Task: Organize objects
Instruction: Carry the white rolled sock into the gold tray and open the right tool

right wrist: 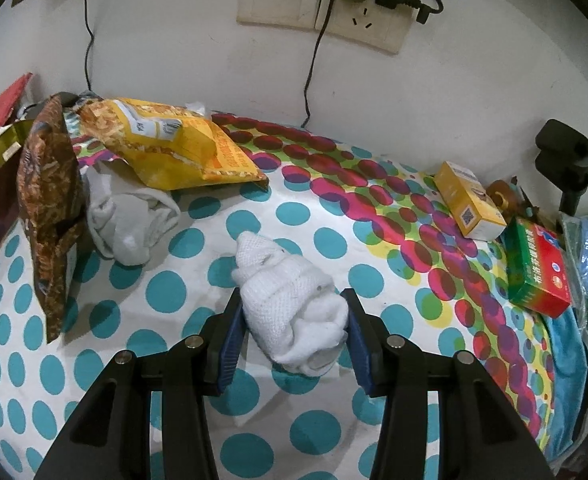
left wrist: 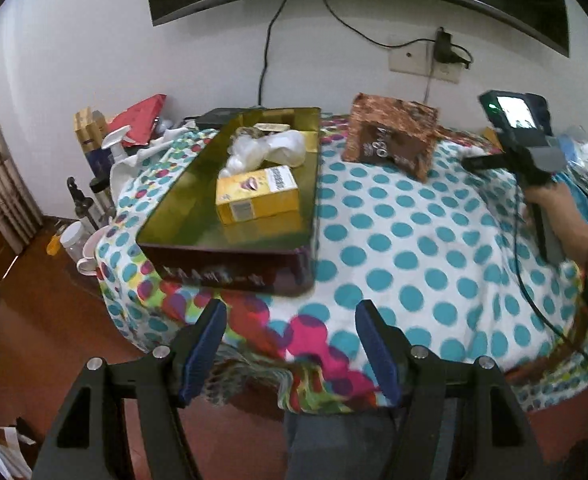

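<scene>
In the right wrist view my right gripper (right wrist: 294, 316) is shut on a rolled white knitted sock (right wrist: 290, 300), its blue pads pressed against both sides just above the dotted tablecloth (right wrist: 174, 292). A second white sock (right wrist: 130, 220) lies crumpled to the left. In the left wrist view my left gripper (left wrist: 290, 320) stands open with nothing between its fingers, over the table's near edge. Ahead of it sits a long gold tin tray (left wrist: 230, 256) holding a yellow box (left wrist: 258, 196) and a white bundle (left wrist: 270, 150).
A brown snack bag (left wrist: 390, 136) stands at the back, beside a yellow snack bag (right wrist: 174, 148). A small yellow box (right wrist: 470, 204), a red-green box (right wrist: 538, 268) and a black clamp (right wrist: 566, 160) crowd the right edge. Bottles (left wrist: 94, 140) stand left of the table.
</scene>
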Action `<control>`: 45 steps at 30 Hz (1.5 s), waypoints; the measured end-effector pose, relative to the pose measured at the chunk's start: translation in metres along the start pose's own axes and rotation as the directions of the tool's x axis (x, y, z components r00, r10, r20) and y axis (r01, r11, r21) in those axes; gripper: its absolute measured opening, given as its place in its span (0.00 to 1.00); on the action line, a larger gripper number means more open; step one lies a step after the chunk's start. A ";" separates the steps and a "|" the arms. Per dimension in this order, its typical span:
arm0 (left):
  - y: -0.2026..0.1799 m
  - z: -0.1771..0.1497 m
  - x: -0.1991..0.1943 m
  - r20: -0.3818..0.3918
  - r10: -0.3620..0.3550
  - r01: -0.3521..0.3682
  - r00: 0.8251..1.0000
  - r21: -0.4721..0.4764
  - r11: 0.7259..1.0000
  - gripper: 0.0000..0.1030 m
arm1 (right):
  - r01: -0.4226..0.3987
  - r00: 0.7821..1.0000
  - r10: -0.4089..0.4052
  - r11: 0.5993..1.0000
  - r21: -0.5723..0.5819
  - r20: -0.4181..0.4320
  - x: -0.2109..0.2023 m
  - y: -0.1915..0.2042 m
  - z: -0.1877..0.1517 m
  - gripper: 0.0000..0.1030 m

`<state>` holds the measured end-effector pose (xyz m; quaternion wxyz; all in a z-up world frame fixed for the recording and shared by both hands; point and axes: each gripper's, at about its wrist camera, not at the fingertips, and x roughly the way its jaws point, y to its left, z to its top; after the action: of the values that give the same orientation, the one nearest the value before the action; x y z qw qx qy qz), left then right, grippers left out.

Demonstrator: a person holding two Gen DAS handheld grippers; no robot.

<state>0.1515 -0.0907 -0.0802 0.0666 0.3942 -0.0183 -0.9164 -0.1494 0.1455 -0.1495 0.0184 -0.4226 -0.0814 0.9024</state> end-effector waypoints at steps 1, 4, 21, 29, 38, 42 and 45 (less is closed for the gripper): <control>0.000 -0.004 -0.001 -0.002 -0.006 0.006 1.000 0.004 1.000 0.67 | 0.005 1.000 -0.005 1.000 0.003 -0.002 0.000 -0.004 -0.001 0.43; -0.001 -0.012 -0.005 0.000 -0.010 0.010 1.000 0.017 1.000 0.67 | 0.015 1.000 -0.015 1.000 0.022 -0.008 0.004 -0.011 0.001 0.43; 0.019 -0.028 0.003 -0.017 -0.071 0.070 0.997 -0.085 0.994 0.67 | -0.189 0.971 0.197 0.979 -0.073 0.134 -0.148 0.029 -0.030 0.43; 0.034 -0.033 0.005 -0.030 -0.059 0.054 0.998 -0.143 0.988 0.67 | -0.368 0.905 0.409 0.891 -0.265 0.118 -0.206 0.099 -0.042 0.43; 0.050 -0.038 0.003 -0.035 -0.044 0.037 0.998 -0.183 0.982 0.67 | -0.454 0.866 0.499 0.775 -0.439 -0.015 -0.204 0.197 -0.040 0.43; 0.052 -0.043 0.004 -0.047 -0.046 0.036 0.998 -0.191 0.981 0.67 | -0.465 0.866 0.497 0.755 -0.463 -0.060 -0.198 0.204 -0.047 0.43; 0.051 -0.045 0.007 -0.063 -0.050 0.037 0.997 -0.193 0.980 0.67 | -0.484 0.860 0.503 0.751 -0.449 -0.086 -0.198 0.202 -0.053 0.43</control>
<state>0.1850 -0.1416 -0.1117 0.0849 0.4168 0.0810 -0.9014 0.0257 -0.0673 -0.0650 -0.3213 -0.4033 -0.1765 0.8384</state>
